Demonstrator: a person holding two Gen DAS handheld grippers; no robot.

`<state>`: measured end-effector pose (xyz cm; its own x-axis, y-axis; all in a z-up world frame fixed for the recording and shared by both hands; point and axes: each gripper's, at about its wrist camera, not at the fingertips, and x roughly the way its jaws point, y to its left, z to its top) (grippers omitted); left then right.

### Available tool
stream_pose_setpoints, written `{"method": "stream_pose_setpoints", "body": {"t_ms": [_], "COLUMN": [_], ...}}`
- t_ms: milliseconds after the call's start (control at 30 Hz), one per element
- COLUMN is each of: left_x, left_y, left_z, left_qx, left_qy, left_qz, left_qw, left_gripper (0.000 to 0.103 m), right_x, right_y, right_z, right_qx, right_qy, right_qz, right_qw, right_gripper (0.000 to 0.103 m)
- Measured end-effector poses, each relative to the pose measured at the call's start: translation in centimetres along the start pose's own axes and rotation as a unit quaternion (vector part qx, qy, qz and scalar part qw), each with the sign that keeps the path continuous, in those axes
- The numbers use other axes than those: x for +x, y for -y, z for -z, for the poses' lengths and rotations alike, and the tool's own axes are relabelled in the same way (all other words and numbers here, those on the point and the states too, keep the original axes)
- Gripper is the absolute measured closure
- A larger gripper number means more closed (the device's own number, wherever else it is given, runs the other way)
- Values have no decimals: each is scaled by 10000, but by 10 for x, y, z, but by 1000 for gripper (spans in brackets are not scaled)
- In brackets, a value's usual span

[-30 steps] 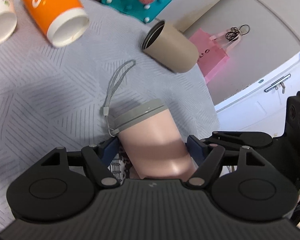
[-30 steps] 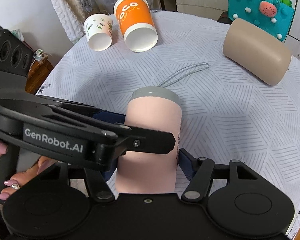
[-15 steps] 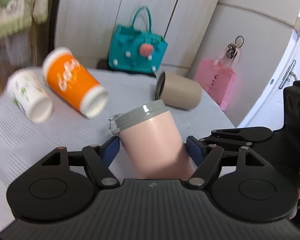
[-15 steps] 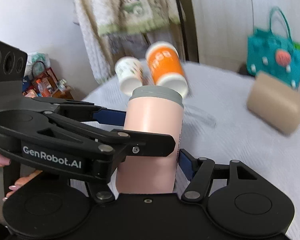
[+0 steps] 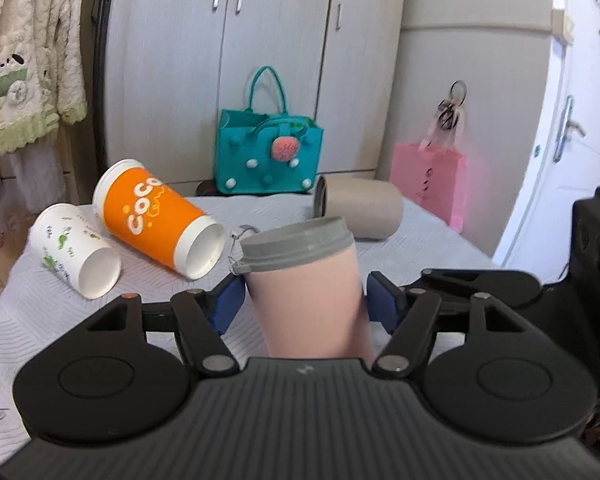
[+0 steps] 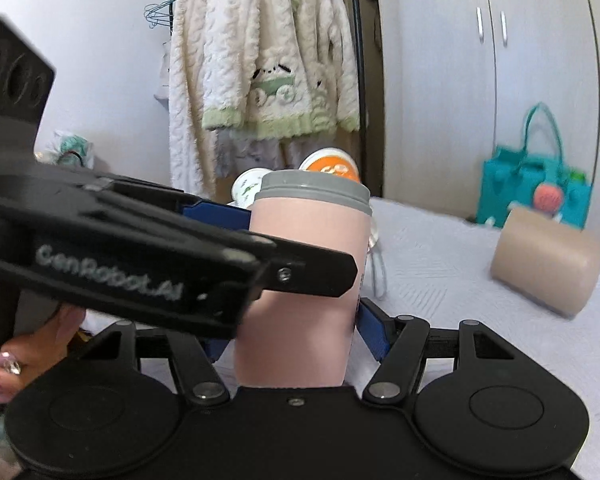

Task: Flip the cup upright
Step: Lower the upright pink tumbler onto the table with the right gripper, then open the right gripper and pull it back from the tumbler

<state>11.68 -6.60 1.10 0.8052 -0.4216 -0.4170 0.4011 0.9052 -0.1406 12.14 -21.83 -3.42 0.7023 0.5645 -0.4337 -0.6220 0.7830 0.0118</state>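
Note:
A pink cup (image 5: 306,296) with a grey lid (image 5: 296,242) stands nearly upright, lid up, between both grippers. My left gripper (image 5: 305,304) is shut on its lower body, blue pads (image 5: 228,304) on either side. My right gripper (image 6: 296,328) is also shut on the same pink cup (image 6: 300,292); the left gripper's black body crosses in front of it in the right wrist view. The cup's bottom is hidden behind the gripper bodies, so I cannot tell whether it touches the table.
An orange cup (image 5: 156,220), a white printed cup (image 5: 76,252) and a beige cup (image 5: 360,208) lie on their sides on the grey-clothed table (image 5: 420,240). A teal bag (image 5: 270,152) and a pink bag (image 5: 430,180) sit beyond the table. A cardigan (image 6: 260,72) hangs at left.
Both grippers have tilted up together with the pink cup, turning it from lying on the table to nearly upright. The views swung from the tabletop to the room.

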Motion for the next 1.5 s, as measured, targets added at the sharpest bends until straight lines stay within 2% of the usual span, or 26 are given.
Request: {"method": "stream_pose_setpoints", "body": {"t_ms": [167,233,300,567,833,1000,1233,1367,1500], "left_x": [2,4,5,5,-2,-7,-3,-1,-3], "left_y": [-1,0,1,6,1,2,4,6,3], "left_z": [2,3,3,6,10,13,9,6,3], "left_qx": [16,37,33,93,-309,-269,-285,-237,-388], "left_qy": [214,256,286,335,306,316,249,157,9], "left_qz": [182,226,149,140,77,170,338,334,279], "left_qw": [9996,9994,9995,9993,9990,9990,9987,9990,9989], "left_gripper": [40,42,41,41,41,41,36,35,30], "right_x": [6,12,15,9,9,5,3,2,3], "right_y": [5,-5,-10,-9,-17,-18,-17,-12,-10], "right_z": [-1,0,3,5,10,13,10,8,6], "right_qx": [109,-165,-293,-177,-245,-171,-91,25,36], "right_qy": [94,147,223,244,314,351,334,320,306], "right_qz": [162,619,793,840,946,970,1042,995,1011], "right_qw": [9998,9978,9962,9960,9947,9945,9940,9945,9944], "right_gripper": [34,34,34,34,35,36,34,33,32]}}
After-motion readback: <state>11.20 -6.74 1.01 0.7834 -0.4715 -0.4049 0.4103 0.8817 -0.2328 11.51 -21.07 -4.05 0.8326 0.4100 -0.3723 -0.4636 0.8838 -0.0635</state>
